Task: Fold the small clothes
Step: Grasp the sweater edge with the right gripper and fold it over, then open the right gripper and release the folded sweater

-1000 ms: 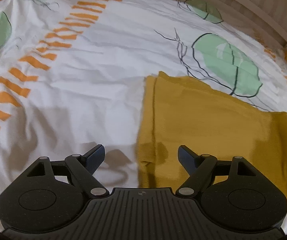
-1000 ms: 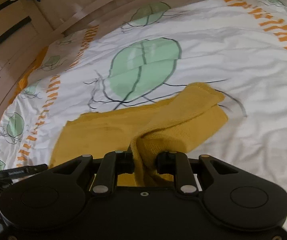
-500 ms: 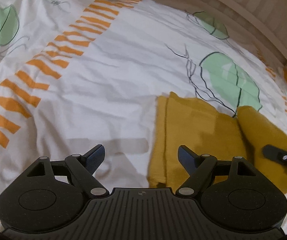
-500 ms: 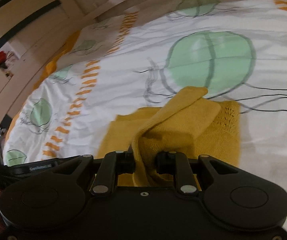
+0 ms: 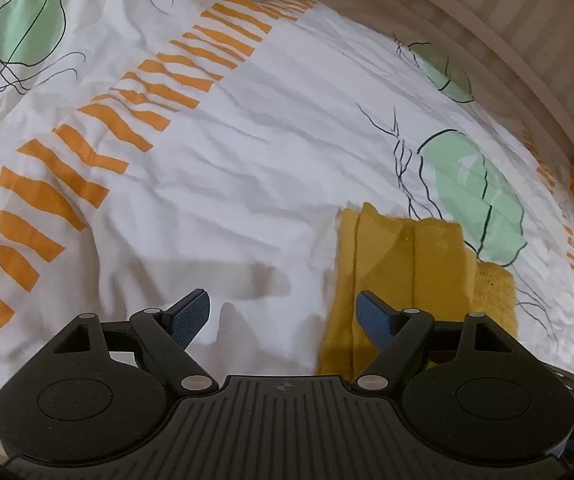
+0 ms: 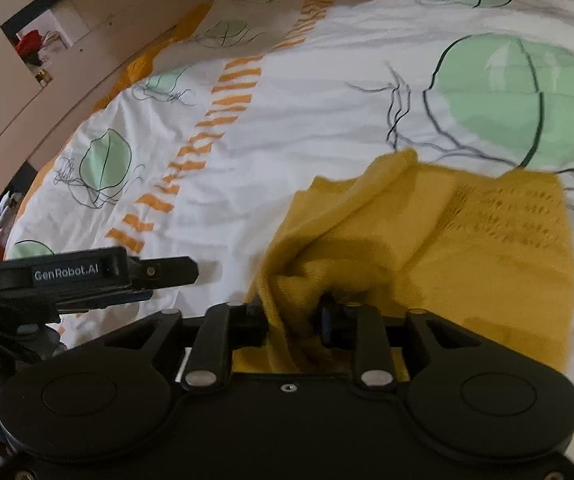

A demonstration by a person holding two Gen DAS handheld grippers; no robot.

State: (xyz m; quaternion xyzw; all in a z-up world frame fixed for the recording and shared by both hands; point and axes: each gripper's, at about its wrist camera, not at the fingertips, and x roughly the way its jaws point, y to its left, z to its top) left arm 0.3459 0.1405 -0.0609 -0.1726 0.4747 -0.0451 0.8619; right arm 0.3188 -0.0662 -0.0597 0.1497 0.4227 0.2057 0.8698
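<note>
A mustard-yellow knitted garment [image 5: 391, 256] lies partly folded on the white patterned bed cover [image 5: 247, 160]. In the right wrist view one end of the garment [image 6: 487, 248] is laid over the rest, and a bunched fold runs down between the fingers of my right gripper [image 6: 291, 314]. Its jaws are opening, the fold sits slack between them. My left gripper [image 5: 283, 312] hovers open over the cover at the garment's left edge, with nothing between its fingers. It also shows from the side as the left gripper [image 6: 175, 270] in the right wrist view, just left of the garment.
The cover carries green leaf prints [image 5: 479, 208] and an orange striped band [image 5: 127, 128]. A pale wooden bed rail [image 5: 487, 40] curves round the far side. A wooden rail [image 6: 67, 80] and a cluttered shelf lie beyond the bed's left edge.
The right gripper carried the garment's end leftward over the rest, and its jaws have now parted. The left gripper drifted left off the garment, still open.
</note>
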